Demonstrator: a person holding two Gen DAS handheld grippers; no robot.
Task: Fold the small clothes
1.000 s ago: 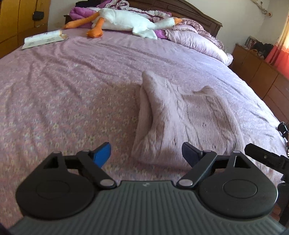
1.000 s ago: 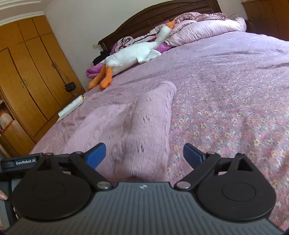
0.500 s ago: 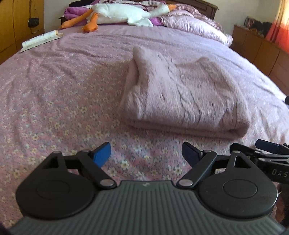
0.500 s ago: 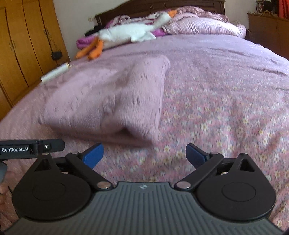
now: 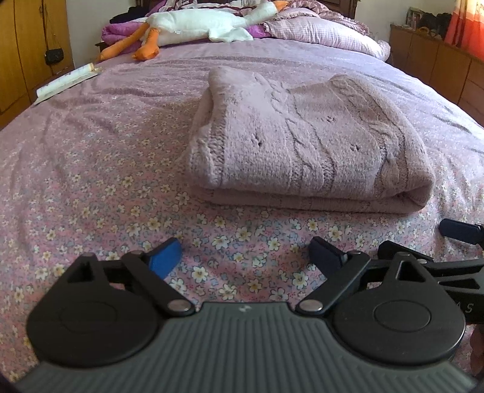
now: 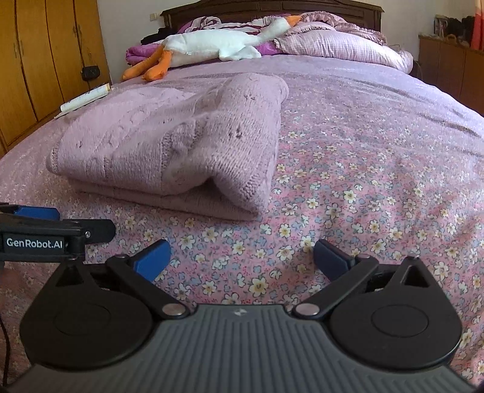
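Note:
A pale pink cable-knit sweater (image 5: pixel 305 145) lies folded in a thick rectangle on the floral bed cover (image 5: pixel 90 181). My left gripper (image 5: pixel 246 257) hovers just short of its near edge, jaws wide and still opening, nothing between them. In the right wrist view the same sweater (image 6: pixel 169 142) lies ahead and to the left. My right gripper (image 6: pixel 242 257) stands open over bare cover near the sweater's right corner. Each gripper's tip shows at the edge of the other's view.
A white plush goose (image 5: pixel 196 24) with orange feet and pink pillows (image 6: pixel 341 45) lie at the head of the bed. A rolled white tube (image 6: pixel 84 98) rests at the left edge. Wooden wardrobes (image 6: pixel 45 60) stand left, a dresser (image 5: pixel 435 60) right.
Both grippers have drawn back from the sweater and sunk toward the cover. The sweater now lies apart from them, folded flat, and both views have levelled out.

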